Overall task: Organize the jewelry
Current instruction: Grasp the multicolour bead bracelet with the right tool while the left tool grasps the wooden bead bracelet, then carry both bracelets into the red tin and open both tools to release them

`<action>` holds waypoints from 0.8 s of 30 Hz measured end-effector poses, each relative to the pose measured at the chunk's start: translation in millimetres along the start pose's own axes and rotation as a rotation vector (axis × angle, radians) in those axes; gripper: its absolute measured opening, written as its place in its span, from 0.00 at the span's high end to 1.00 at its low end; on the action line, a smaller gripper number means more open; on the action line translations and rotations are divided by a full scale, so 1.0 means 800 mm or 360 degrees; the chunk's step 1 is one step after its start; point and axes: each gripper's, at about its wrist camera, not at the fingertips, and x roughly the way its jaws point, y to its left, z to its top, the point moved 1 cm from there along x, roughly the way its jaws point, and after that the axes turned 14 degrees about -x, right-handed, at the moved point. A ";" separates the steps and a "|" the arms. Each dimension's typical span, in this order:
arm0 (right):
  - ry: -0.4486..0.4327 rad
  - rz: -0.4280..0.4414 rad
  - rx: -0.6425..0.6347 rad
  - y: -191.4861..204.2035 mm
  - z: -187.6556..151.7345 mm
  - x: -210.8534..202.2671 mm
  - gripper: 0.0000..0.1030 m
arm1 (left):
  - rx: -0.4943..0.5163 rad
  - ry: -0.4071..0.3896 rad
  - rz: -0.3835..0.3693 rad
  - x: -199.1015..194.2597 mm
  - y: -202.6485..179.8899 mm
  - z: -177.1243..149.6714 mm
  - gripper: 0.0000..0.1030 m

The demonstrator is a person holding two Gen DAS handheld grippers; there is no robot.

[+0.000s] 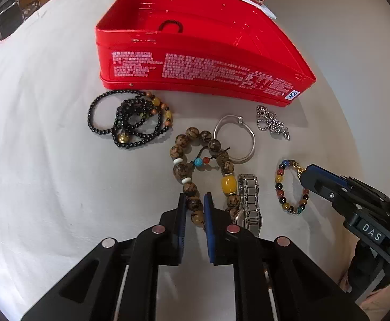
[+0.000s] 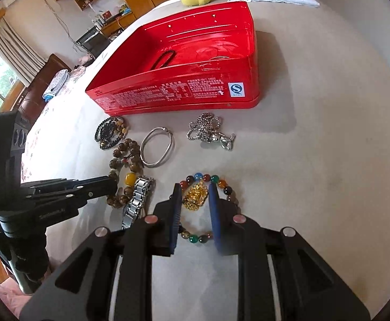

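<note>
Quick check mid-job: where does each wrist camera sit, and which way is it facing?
Left wrist: on the left gripper, angled steeply down, shut on the brown bead bracelet; right gripper visible.
Right wrist: on the right gripper, shut on the multicolored bracelet; left gripper visible.
Shared: red tin, silver bangle.

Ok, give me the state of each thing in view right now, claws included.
Left claw: shut on the brown bead bracelet.
Right claw: shut on the gold charm of the multicolour bead bracelet.
Red tin: open, one black loop inside.
Black bead strands: piled on the cloth.
Silver bangle: lying flat.
Ball chain: bunched up.
Watch: lying flat beside the brown beads.
</note>
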 end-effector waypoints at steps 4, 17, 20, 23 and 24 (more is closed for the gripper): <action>0.0002 0.0001 0.0001 0.000 0.000 0.001 0.82 | -0.0013 0.0009 -0.0012 0.001 0.002 0.003 0.86; -0.0018 0.0023 -0.0002 0.000 -0.001 -0.002 0.82 | 0.0018 -0.0096 -0.0012 -0.010 -0.006 -0.005 0.90; -0.0044 0.0037 -0.0011 0.002 0.000 -0.009 0.82 | 0.0061 -0.0161 -0.0089 -0.033 -0.012 -0.011 0.90; -0.0055 0.0035 -0.0011 0.001 0.001 -0.012 0.82 | 0.0083 -0.0229 -0.0152 -0.057 -0.016 -0.013 0.90; -0.0054 0.0035 -0.0011 0.001 0.001 -0.012 0.82 | 0.0086 -0.0240 -0.0167 -0.061 -0.016 -0.014 0.90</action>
